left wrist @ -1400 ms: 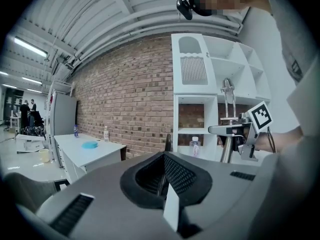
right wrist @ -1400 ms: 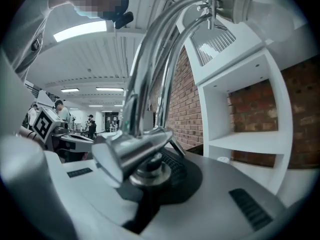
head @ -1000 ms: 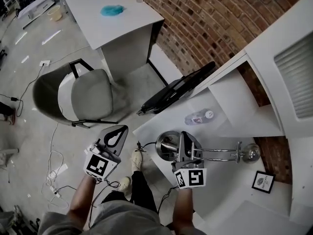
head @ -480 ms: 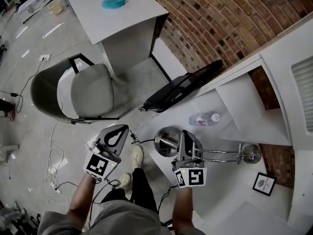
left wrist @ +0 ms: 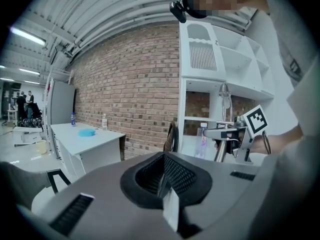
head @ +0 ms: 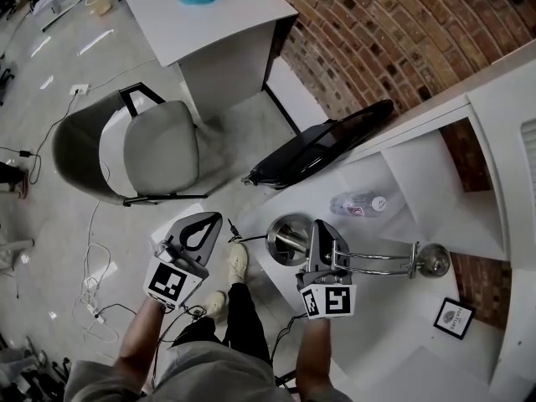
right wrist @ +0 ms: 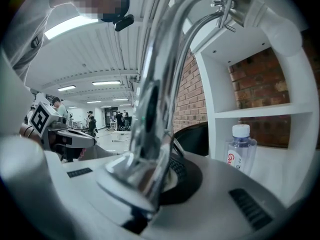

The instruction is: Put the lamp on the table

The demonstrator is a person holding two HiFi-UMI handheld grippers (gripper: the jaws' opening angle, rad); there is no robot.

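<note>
Carries the lamp [head: 368, 262] now a little lower and nearer to the white surface [head: 394, 342] than a second ago, with the round base [head: 289, 237] near the edge of it and the head [head: 434, 260] toward the shelves. Grips the chrome stem in the right gripper [head: 322, 231], fingers clenched on the metal. Holds the left gripper [head: 201, 224] beside it, off the surface, fingers closed together on nothing. Looks like the last lowering before the setting down; probably needs only a short descent and then a release. Cannot tell if the base already touches the surface, because of the steep look from above. Shows in the right gripper view only the stem, never the base. Loses the cord [head: 239, 239] somewhere behind the leg.
</note>
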